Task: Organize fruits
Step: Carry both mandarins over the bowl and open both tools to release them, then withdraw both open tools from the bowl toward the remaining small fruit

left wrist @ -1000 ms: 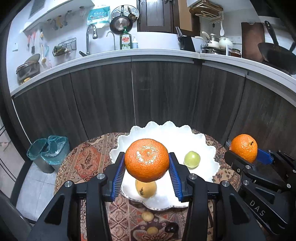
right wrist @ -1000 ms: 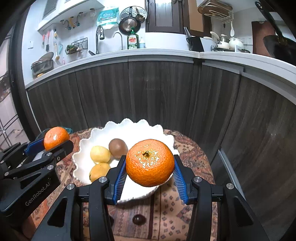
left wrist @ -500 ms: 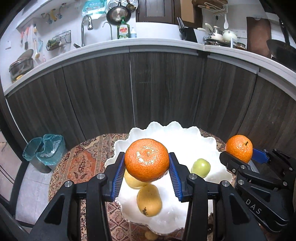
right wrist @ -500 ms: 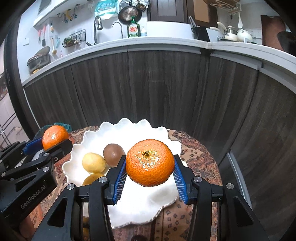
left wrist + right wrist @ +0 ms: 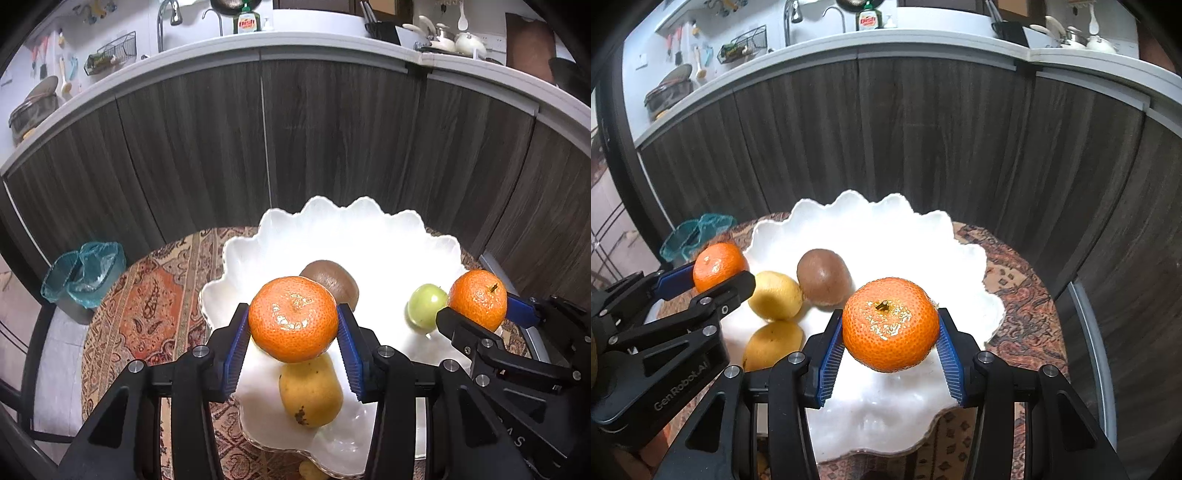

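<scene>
Both grippers are mid-drop-off: the left gripper [image 5: 293, 325] clamps one tangerine [image 5: 293, 319], the right gripper [image 5: 890, 330] clamps another tangerine [image 5: 890, 325], both hanging over the scalloped white bowl [image 5: 332, 229]. Next is probably lowering and letting go gently, since that glossy bowl looks slick and round pebbly fruit rolls.

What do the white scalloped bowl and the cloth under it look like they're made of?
The bowl looks like glazed ceramic or milk glass: glossy, bright white, with a thin, slightly see-through rim. The cloth seems to be woven fabric, matte, with a paisley carpet pattern.
</scene>
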`<state>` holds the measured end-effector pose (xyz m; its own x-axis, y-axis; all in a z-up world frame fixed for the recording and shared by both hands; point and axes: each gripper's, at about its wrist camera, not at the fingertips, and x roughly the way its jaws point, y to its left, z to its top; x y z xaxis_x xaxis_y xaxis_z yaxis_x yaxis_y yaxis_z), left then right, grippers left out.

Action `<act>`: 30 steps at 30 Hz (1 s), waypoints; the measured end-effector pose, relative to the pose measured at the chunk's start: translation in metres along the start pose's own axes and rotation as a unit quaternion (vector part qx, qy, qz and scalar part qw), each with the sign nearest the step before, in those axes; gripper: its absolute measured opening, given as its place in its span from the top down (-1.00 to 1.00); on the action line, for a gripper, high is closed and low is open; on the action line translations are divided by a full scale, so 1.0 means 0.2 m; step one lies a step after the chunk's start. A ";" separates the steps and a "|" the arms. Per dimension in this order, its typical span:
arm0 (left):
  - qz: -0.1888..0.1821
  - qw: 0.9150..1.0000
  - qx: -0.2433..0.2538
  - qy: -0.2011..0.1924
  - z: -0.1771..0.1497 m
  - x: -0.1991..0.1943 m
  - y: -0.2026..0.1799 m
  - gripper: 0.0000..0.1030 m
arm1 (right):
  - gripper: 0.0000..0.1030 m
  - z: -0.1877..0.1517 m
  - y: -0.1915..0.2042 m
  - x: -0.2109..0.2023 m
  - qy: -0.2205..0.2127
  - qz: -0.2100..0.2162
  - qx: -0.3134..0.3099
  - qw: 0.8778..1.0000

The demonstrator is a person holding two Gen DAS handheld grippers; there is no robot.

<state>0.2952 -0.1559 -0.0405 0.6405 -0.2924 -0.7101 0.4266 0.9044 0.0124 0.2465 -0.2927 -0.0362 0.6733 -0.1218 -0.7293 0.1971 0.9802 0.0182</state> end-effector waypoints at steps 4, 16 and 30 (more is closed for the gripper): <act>0.007 1.000 0.002 0.009 -0.02 0.02 0.01 0.11 | 0.05 0.00 0.01 0.02 0.007 -0.002 -0.004 1.000; 0.033 0.999 -0.002 -0.014 -0.02 -0.08 0.03 -0.53 | -0.60 0.02 0.00 -0.08 -0.029 -0.063 -0.009 0.998; 0.058 0.996 -0.001 -0.063 -0.04 -0.32 0.04 -0.88 | -0.62 -0.01 -0.01 -0.24 -0.048 -0.071 0.006 0.996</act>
<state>0.2526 -0.1273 0.0007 0.7603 -0.2232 -0.6100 0.3443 0.9348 0.0871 0.2125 -0.2878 -0.0024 0.7027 -0.2738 -0.6566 0.3035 0.9501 -0.0714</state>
